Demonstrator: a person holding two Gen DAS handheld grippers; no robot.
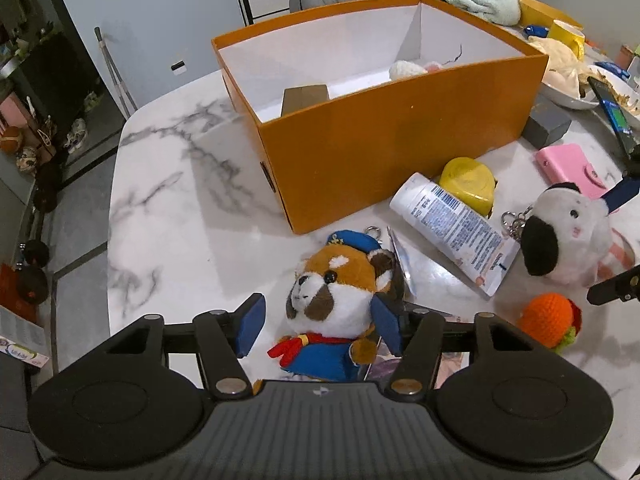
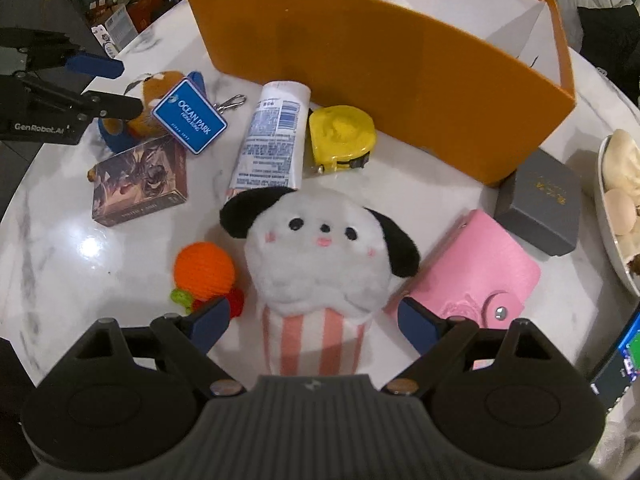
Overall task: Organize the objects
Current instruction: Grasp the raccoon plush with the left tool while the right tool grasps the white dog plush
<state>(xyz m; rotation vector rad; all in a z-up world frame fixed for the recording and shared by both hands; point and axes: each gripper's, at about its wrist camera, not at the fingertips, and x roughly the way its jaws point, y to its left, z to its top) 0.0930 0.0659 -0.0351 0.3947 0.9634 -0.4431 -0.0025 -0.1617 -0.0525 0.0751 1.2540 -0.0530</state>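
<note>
Both grippers point steeply down at the marble table (image 1: 168, 184). The left gripper (image 1: 320, 326) straddles the red panda plush (image 1: 336, 292), jaws apart; the right gripper (image 2: 316, 322) stands wide around the white dog plush (image 2: 320, 256). Neither grips; both plushes lie near the orange box (image 1: 400, 136).

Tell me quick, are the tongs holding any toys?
Left tongs: open around the red panda plush, not gripping.
Right tongs: open around the white dog plush, not gripping.

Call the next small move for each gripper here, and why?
Probably close both. The left gripper stands open astride the red panda plush, and the right gripper open astride the white dog plush; neither pair of pads looks to be pressing yet. The orange box just behind looks like the destination.
</note>
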